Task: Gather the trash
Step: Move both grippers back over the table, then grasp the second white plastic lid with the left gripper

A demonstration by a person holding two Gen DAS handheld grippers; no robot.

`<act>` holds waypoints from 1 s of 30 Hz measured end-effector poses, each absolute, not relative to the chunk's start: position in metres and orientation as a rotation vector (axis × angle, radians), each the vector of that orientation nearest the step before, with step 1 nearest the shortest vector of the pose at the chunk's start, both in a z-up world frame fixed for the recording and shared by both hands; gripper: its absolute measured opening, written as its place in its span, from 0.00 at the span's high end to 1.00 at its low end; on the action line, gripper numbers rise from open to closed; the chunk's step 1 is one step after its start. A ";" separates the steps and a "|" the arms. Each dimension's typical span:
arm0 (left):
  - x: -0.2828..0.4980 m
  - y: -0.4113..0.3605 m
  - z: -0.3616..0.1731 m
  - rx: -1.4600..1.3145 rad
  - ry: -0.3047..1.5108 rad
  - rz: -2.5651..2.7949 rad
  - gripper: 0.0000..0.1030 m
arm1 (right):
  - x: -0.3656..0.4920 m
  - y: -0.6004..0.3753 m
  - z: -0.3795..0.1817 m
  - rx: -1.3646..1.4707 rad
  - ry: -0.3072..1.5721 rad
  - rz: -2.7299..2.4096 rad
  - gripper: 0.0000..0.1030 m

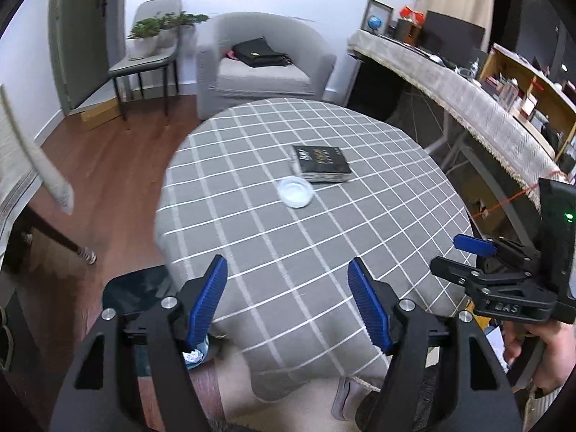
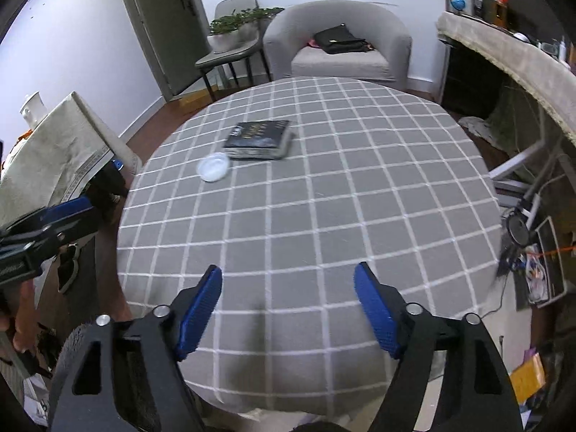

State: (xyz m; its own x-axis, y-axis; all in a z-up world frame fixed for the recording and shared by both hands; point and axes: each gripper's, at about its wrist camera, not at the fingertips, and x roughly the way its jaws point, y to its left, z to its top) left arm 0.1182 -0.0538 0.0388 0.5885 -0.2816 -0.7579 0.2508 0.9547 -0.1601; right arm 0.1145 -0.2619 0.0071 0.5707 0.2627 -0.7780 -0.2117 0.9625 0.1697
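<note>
Both black two-finger grippers with blue ribbed pads, left gripper [image 1: 288, 300] and right gripper [image 2: 288, 311], hang empty with jaws apart over the near edge of the round table in grey checked cloth [image 2: 324, 216], tilted steeply downward. Well beyond them, toward the far-left side, a shallow clear plastic lid [image 1: 295, 192] touches a dark hardcover book [image 1: 321, 163]. Being thin and flat, the lid would probably slide or drag the cloth if pinched carelessly.
</note>
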 end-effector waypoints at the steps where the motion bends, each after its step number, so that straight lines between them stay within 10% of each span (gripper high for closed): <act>1: 0.120 -0.057 0.037 -0.033 0.889 -0.317 0.32 | 0.113 -0.268 0.007 0.063 0.920 0.271 0.27; 30: 0.239 -0.108 -0.025 0.040 0.938 -0.286 0.59 | 0.127 -0.309 -0.007 0.125 0.916 0.279 0.38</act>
State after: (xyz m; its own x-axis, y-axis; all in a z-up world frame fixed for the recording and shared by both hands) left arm 0.2389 -0.1082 -0.0246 0.5565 -0.2247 -0.7999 0.2592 0.9616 -0.0898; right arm 0.1268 -0.3094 -0.0065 0.5765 0.2904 -0.7638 -0.1847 0.9568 0.2245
